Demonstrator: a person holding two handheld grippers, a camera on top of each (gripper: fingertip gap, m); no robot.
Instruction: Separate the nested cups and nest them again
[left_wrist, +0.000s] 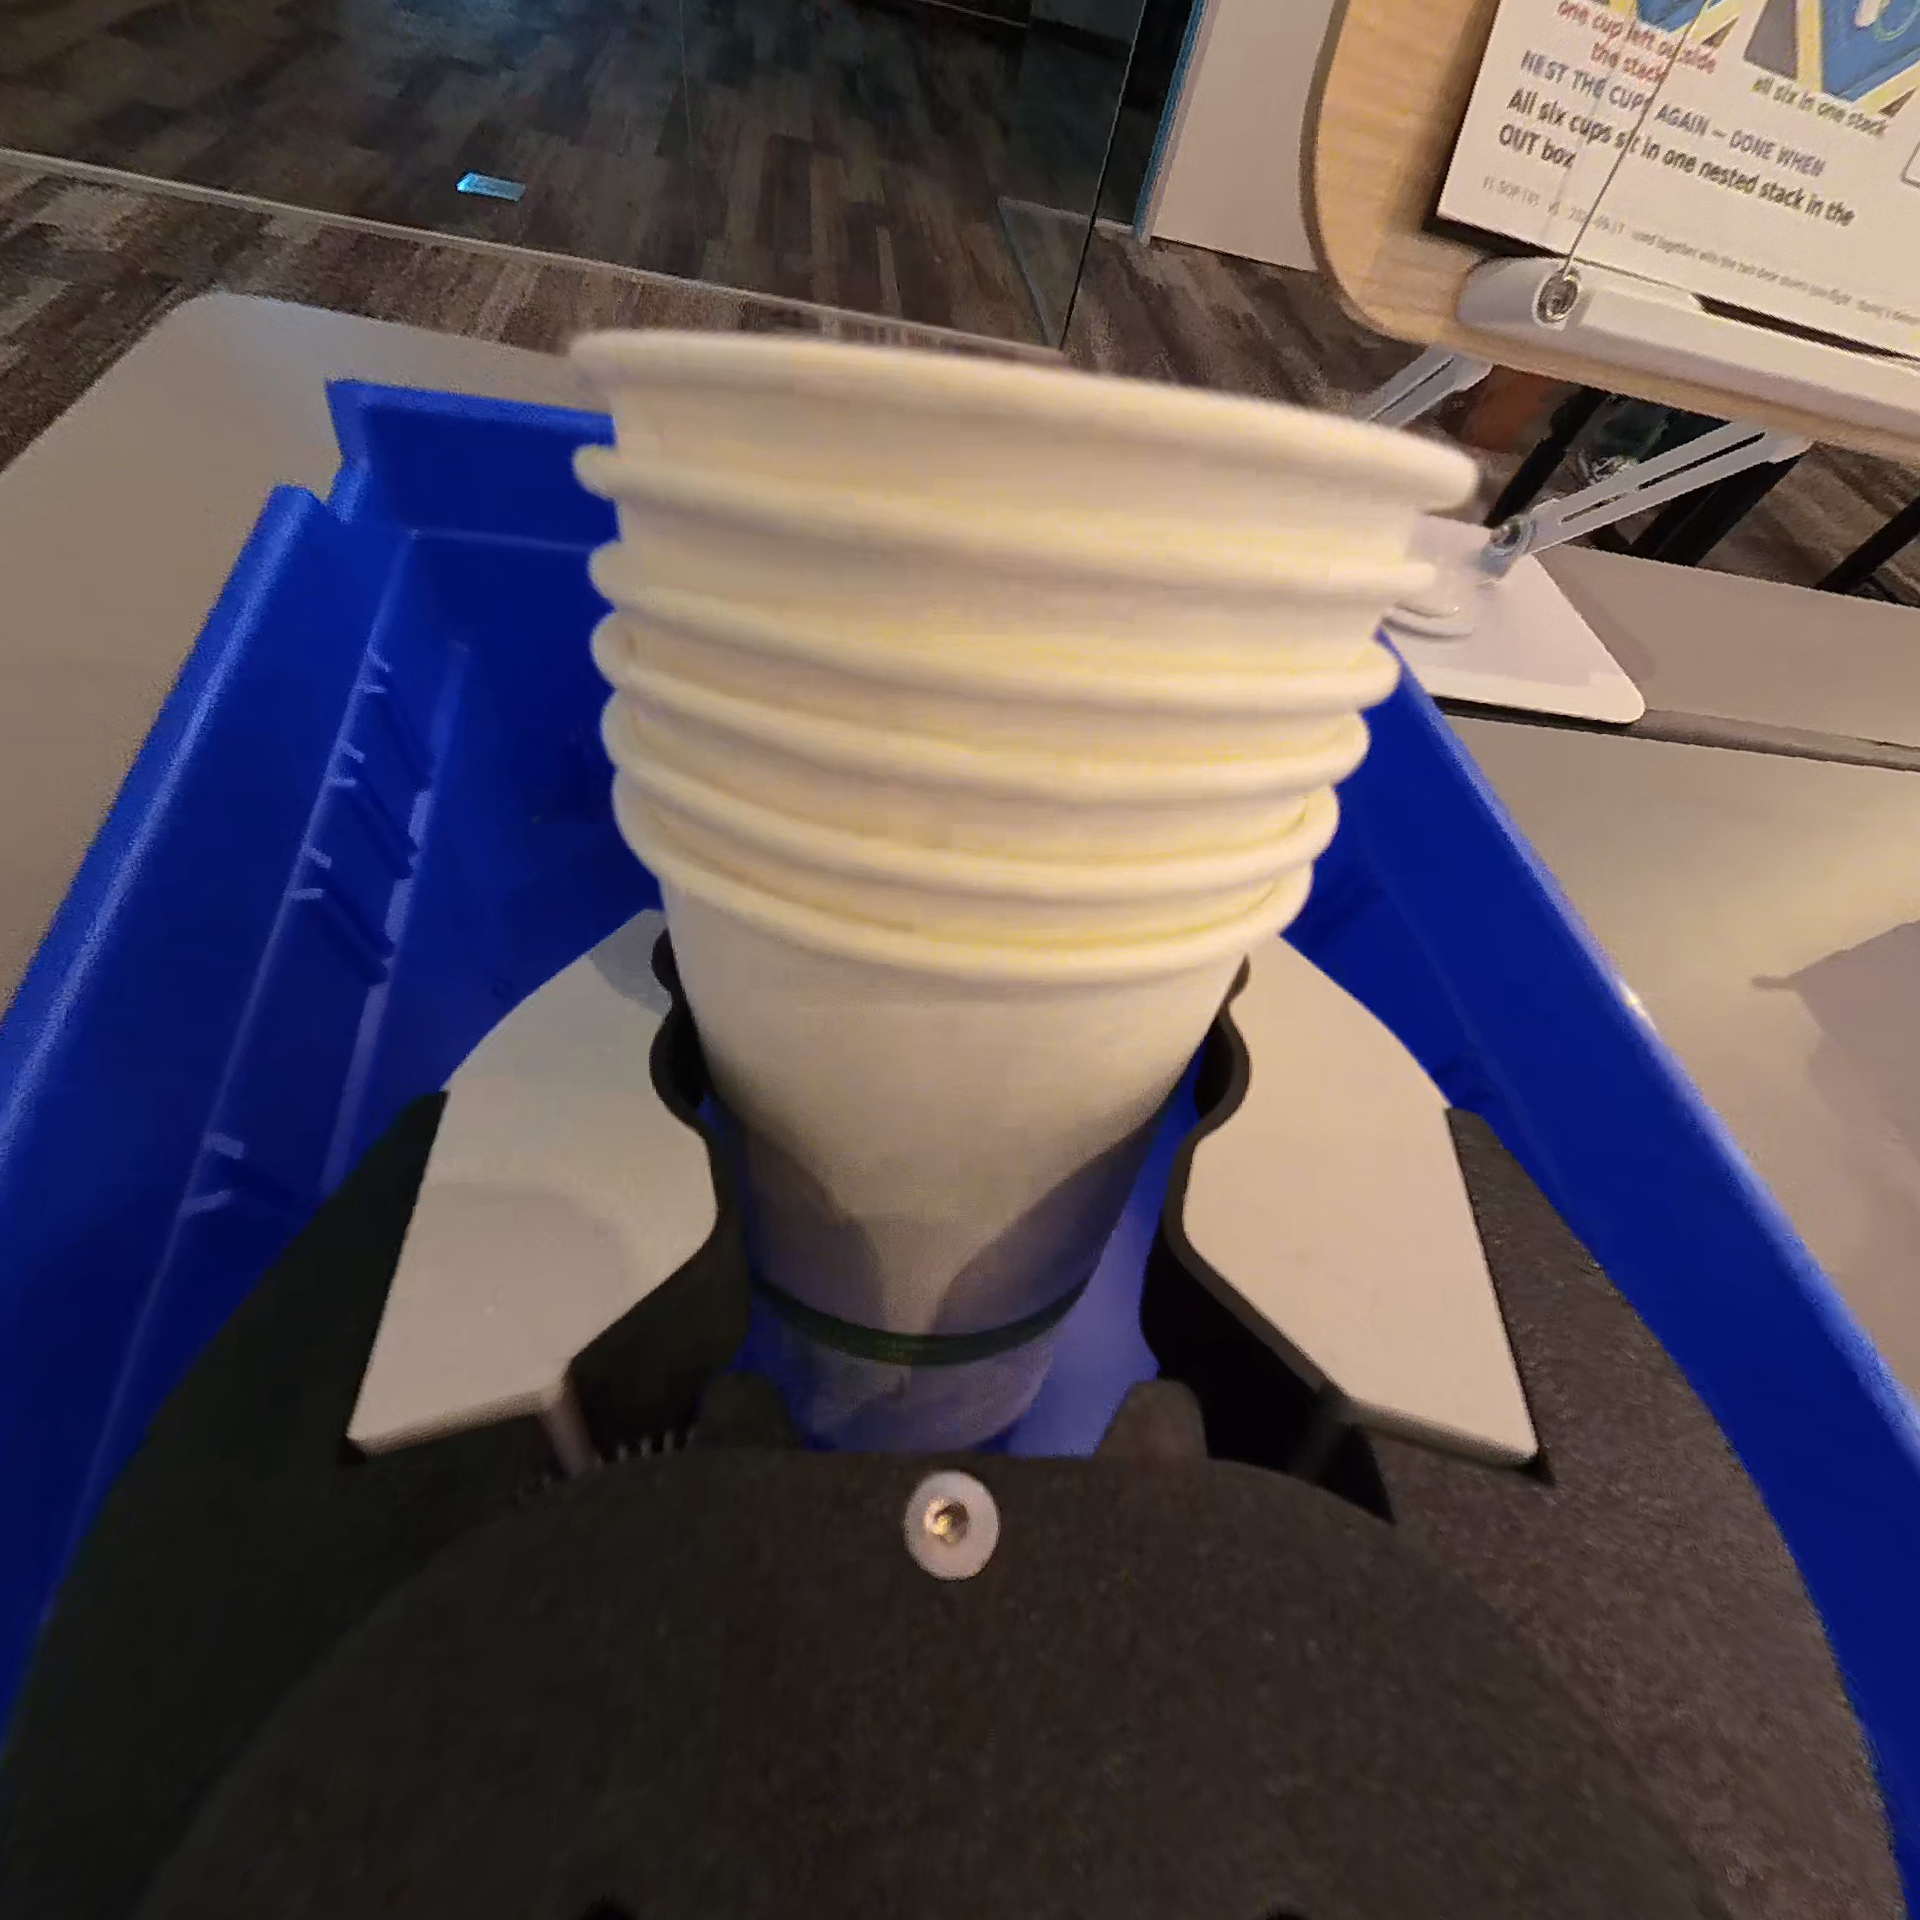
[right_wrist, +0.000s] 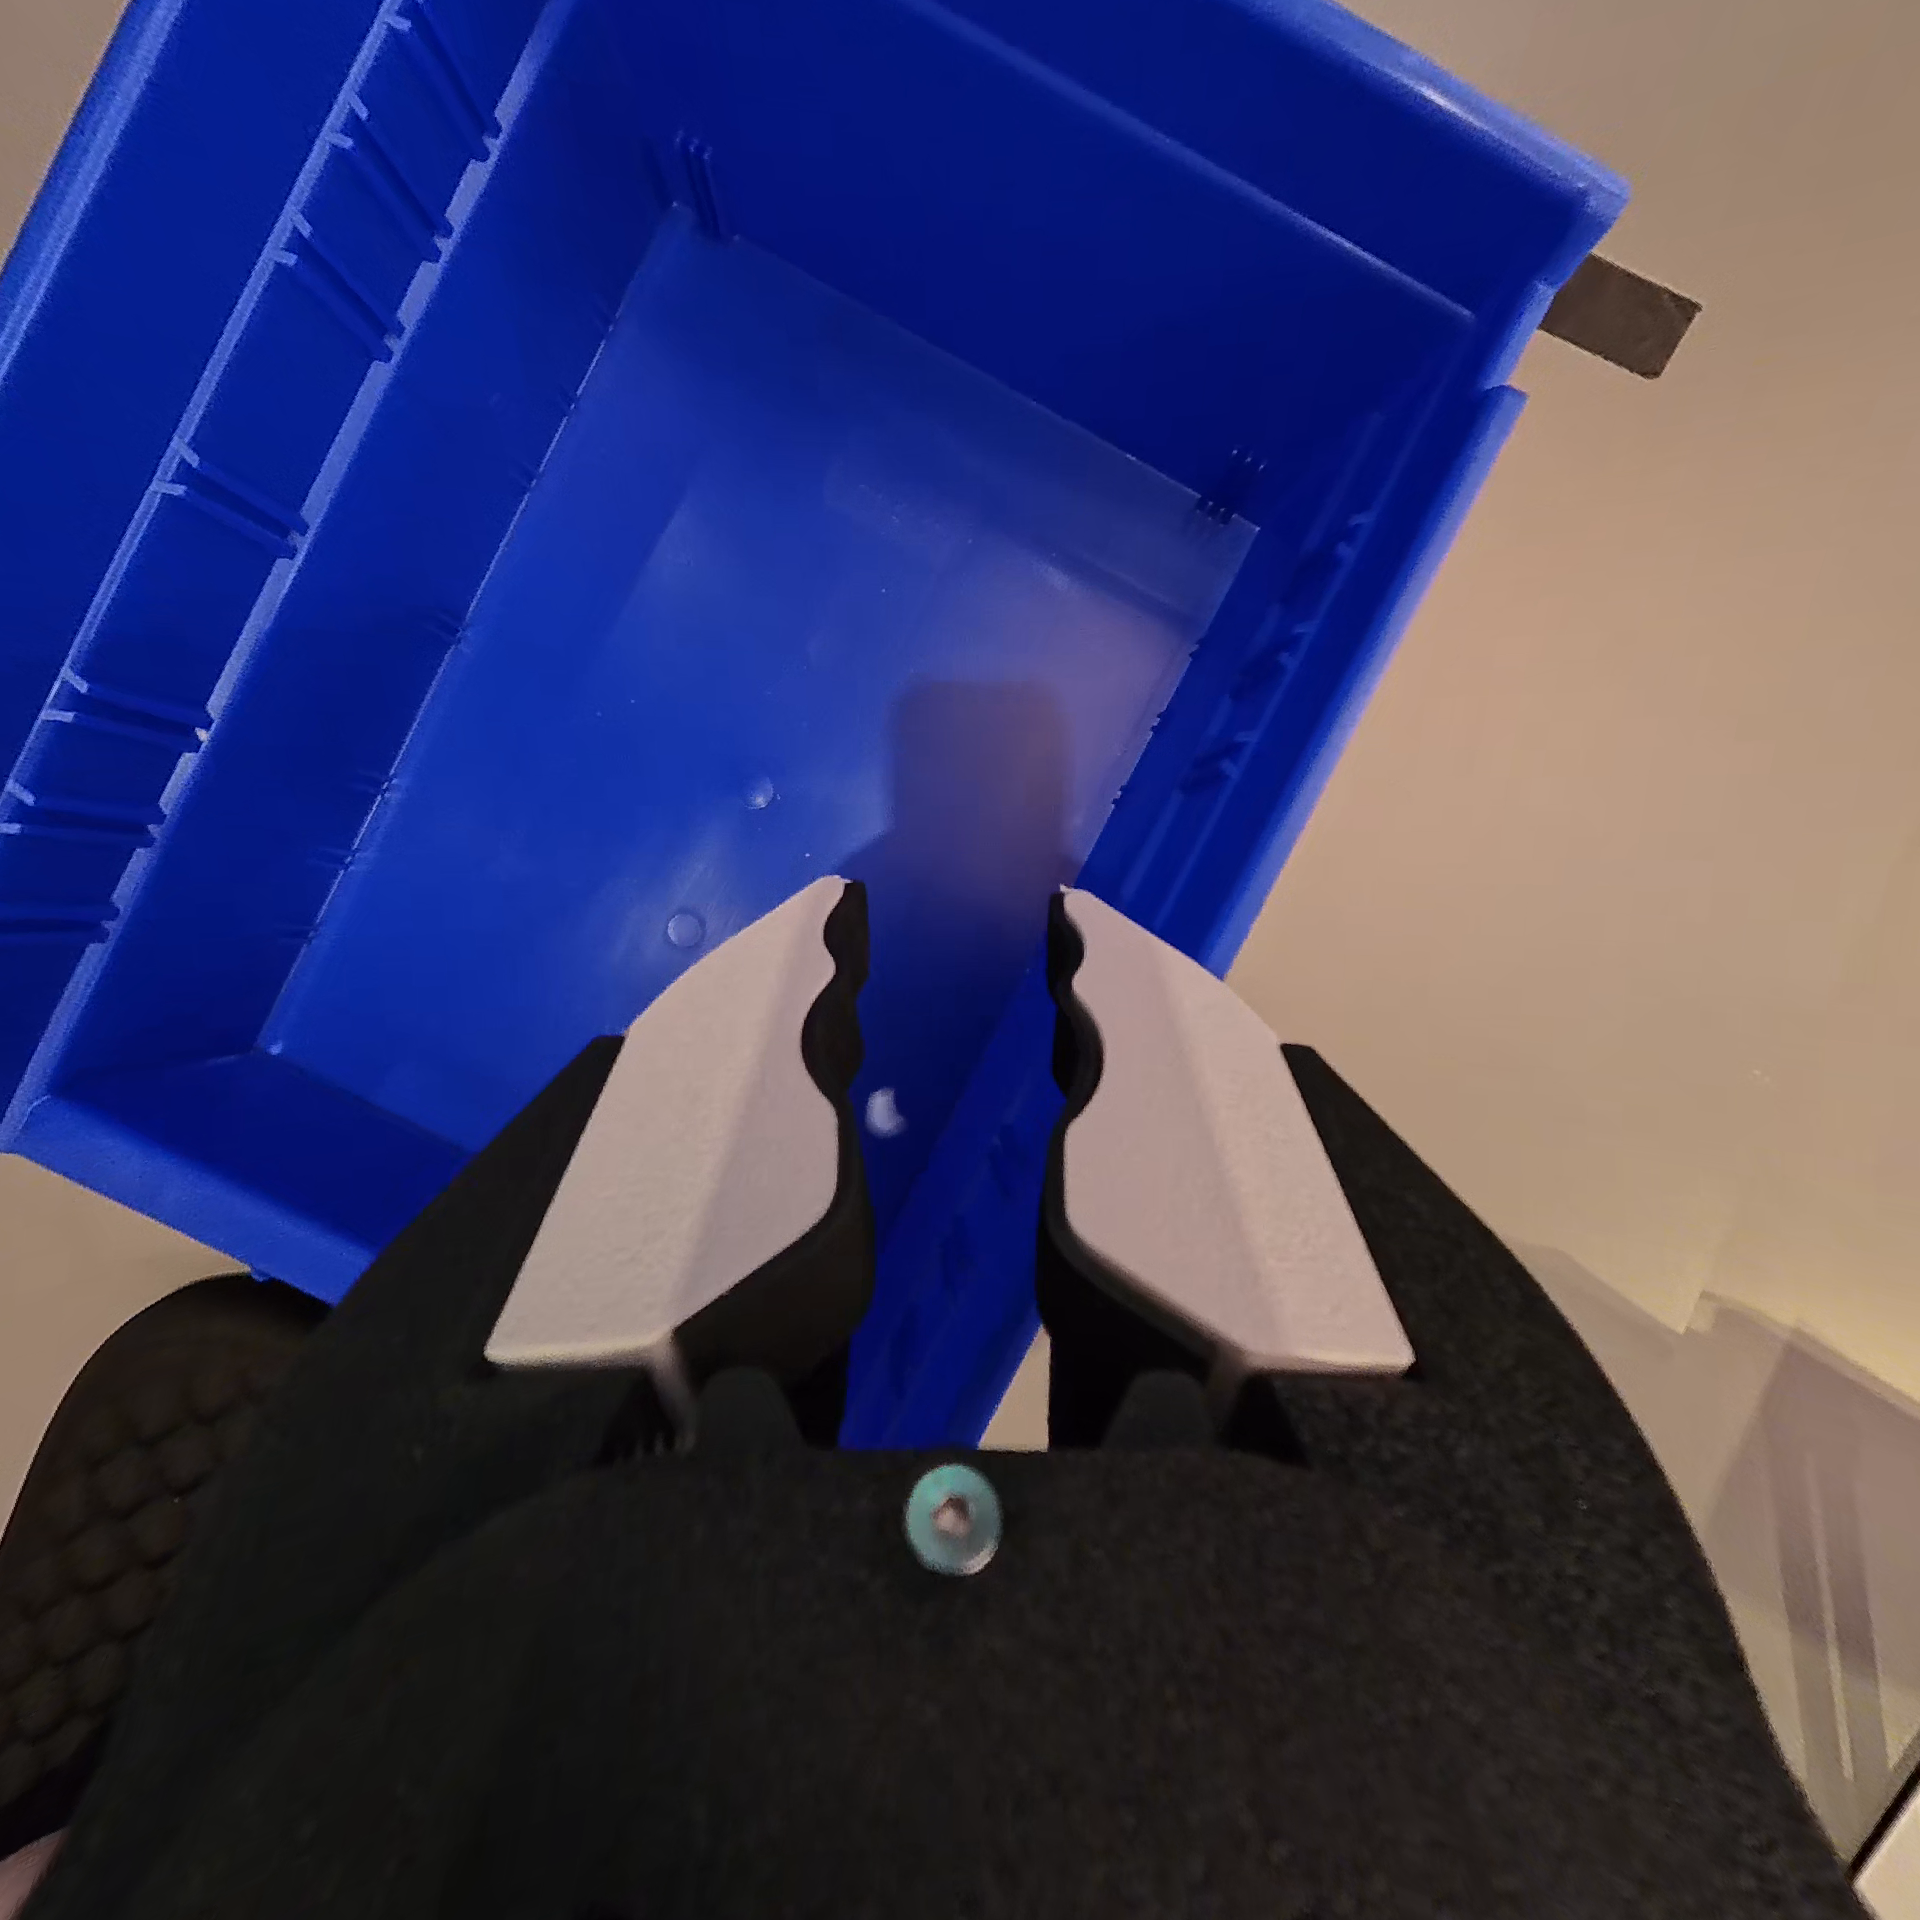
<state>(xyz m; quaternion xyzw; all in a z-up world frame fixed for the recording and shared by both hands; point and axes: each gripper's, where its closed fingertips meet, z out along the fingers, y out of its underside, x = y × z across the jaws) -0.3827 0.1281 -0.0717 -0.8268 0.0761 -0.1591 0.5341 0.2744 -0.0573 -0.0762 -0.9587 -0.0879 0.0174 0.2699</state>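
White cup stack (left_wrist: 977, 727) inside blue bin (left_wrist: 260, 831)

The stack of white cups (left_wrist: 977, 665) looks blurry, most of all at the top rim. Its bottom is hidden low down between the fingers (left_wrist: 582, 1174) of the left hand-held gripper (left_wrist: 951, 997), so you cannot tell if it touches the floor of the blue box (left_wrist: 260, 831). The cups hide the far wall of that box. In the right wrist view, another blue box (right_wrist: 343, 436) is cut off at the left edge. A dark strip (right_wrist: 1621, 327) sticks out from behind its corner.
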